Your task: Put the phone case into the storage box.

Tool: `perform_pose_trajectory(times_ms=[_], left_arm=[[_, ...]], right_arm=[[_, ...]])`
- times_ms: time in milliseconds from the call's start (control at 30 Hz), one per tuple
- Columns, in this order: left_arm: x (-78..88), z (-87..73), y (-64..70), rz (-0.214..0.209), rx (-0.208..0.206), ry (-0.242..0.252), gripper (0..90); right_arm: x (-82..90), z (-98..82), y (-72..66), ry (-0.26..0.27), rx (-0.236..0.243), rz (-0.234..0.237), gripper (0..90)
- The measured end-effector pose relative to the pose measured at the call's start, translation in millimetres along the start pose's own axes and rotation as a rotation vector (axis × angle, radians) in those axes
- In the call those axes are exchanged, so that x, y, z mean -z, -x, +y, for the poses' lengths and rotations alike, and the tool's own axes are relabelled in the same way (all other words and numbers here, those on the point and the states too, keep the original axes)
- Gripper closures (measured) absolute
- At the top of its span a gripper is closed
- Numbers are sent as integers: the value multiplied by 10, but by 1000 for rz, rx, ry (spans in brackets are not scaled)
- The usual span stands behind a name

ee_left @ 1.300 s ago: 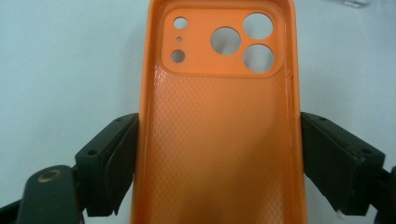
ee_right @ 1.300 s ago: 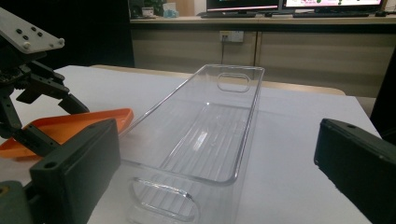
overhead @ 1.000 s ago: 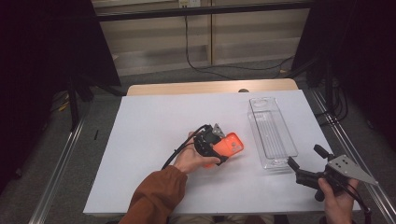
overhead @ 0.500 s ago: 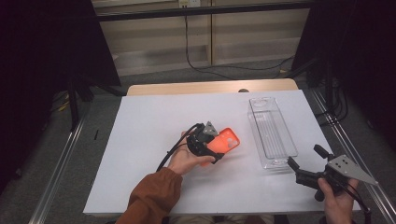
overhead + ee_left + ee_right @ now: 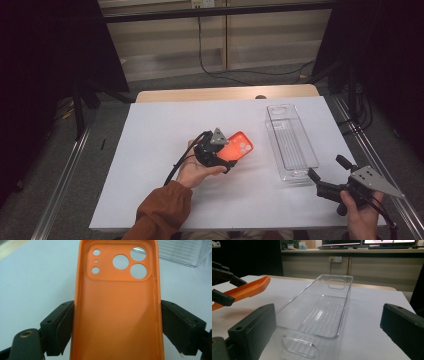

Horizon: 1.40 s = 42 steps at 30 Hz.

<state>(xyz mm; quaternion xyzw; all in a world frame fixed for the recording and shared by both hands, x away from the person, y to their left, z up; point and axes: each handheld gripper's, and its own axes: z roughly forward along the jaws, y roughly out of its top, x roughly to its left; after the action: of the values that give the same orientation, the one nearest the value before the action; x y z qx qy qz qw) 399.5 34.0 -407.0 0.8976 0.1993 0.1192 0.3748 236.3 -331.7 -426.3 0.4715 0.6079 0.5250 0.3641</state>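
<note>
my left hand-held gripper [image 5: 117,325] clamped across orange silicone phone case [image 5: 117,315], lifted off white counter [image 5: 150,130], right hand-held gripper [image 5: 331,174] spread wide, nothing held, near end of clear plastic tray [image 5: 291,142]

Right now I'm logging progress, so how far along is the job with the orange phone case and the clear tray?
Done: the left gripper is shut on the orange phone case, jaws pressing its two long sides, held off the white table. In hand: the case is carried tilted, left of the clear tray. Left: the tray holds nothing; presumably the case goes in. The right gripper waits open at the tray's near end.
</note>
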Motion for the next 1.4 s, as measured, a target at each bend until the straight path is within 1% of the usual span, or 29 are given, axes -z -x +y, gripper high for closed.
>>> perform_pose_trajectory(times_ms=[33,133,167,233,267,400,467,500,567,600,633,667,700,767,800,833,900,1033,1100,1200,1267,1300,1367,1400], left_arm=[[2,-6,-1,6,6,10,165],[30,-24,-20,18,8,19,164],[37,-30,-26,17,17,32,165],[45,-32,-30,17,18,33,164],[68,-40,-33,25,26,44,165],[133,-66,-45,44,31,59,165],[168,-73,-62,44,46,72,165],[191,-75,-74,49,46,74,165],[225,-83,-84,68,53,91,164],[243,-89,-88,62,58,97,164],[257,-95,-88,67,62,100,164],[266,-100,-83,66,67,104,164],[274,-107,-81,76,65,112,164],[292,-123,-74,72,66,118,164],[301,-130,-72,64,77,124,165],[311,-131,-73,55,80,119,164],[321,-136,-57,69,85,131,164],[357,-150,-31,75,94,140,164],[372,-160,-21,75,92,143,164],[411,-188,7,98,86,148,164],[432,-208,27,105,89,153,164],[432,-218,41,99,102,160,164],[446,-234,62,111,84,156,164],[451,-245,82,111,87,160,164]], right_arm=[[0,0,0,-1,0,0,0],[1,0,0,-1,0,-2,0],[1,0,0,-2,0,-1,0],[1,0,-1,-1,-1,-3,0],[0,0,0,0,-1,-2,0],[4,0,0,0,-2,-2,0],[0,-1,1,-1,0,-1,0],[0,0,0,-1,0,-2,0],[1,1,-1,-2,2,-2,0],[1,1,-2,-2,0,-4,0],[0,1,0,-2,0,-4,0],[-1,0,0,-2,0,-5,0],[-2,1,0,-2,0,-4,0],[-1,2,-1,-2,-1,-3,0],[-2,2,-2,-4,-1,-1,0],[-3,3,-2,-3,-3,0,0],[-5,6,-4,-1,-1,1,0],[-9,16,-5,1,-6,8,0],[-10,27,-2,1,-7,9,0],[-16,50,-9,0,-11,21,0],[-24,59,-15,1,-5,28,0],[-29,66,-22,0,-8,35,0],[-36,82,-37,1,-12,50,0],[-37,89,-45,1,-12,53,0]])
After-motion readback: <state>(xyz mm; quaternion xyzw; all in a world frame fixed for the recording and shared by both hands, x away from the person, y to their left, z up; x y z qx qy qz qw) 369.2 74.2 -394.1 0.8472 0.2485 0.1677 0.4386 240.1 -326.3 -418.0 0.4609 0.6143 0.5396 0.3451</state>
